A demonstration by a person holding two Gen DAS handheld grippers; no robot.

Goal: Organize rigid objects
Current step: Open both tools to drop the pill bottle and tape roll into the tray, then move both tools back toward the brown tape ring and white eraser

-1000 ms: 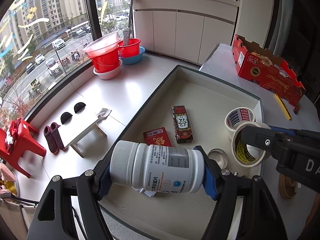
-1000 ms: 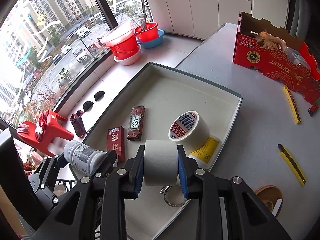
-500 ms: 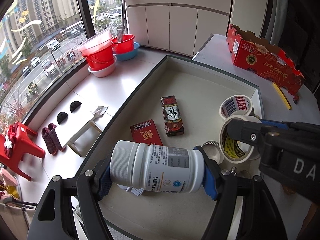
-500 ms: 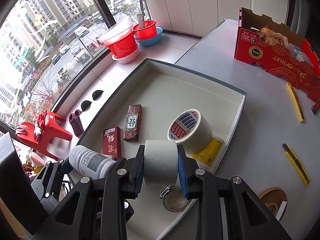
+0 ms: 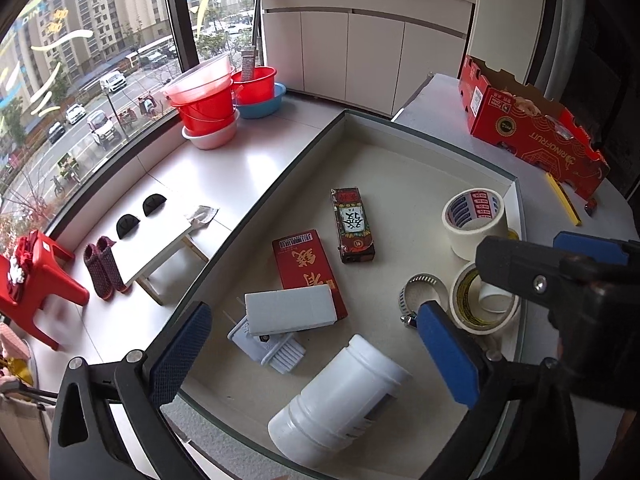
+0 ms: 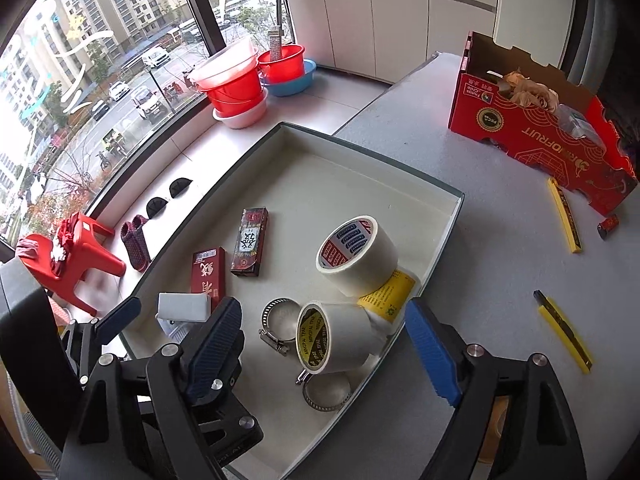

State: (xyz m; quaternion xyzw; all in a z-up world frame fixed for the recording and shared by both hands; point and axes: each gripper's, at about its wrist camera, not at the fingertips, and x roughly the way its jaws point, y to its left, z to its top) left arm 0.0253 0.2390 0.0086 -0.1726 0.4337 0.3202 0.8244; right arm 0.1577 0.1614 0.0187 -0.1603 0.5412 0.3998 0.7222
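A shallow white tray (image 5: pixel 432 136) (image 6: pixel 360 148) lies on the grey table. My left gripper (image 5: pixel 316 348) is open above a white pill bottle (image 5: pixel 340 396) that lies on its side in the tray's near end. My right gripper (image 6: pixel 324 344) is open around a cream tape roll (image 6: pixel 332 336) (image 5: pixel 480 304) that lies in the tray's near right corner. A second tape roll (image 6: pixel 358 254) (image 5: pixel 474 218), a metal hose clamp (image 6: pixel 278 322) (image 5: pixel 422 294), two red packs (image 5: pixel 310 266) (image 5: pixel 352 224) and a white box (image 5: pixel 290 308) also lie in the tray.
A red cardboard box (image 6: pixel 536 120) stands at the table's far right. Two yellow cutters (image 6: pixel 564 216) (image 6: pixel 564 330) and a small red item (image 6: pixel 608 224) lie on the table right of the tray. Red basins (image 5: pixel 208 100) stand on the window ledge.
My left gripper has opened and the pill bottle now lies in the tray. My right gripper has opened and its tape roll now lies in the tray's near corner.
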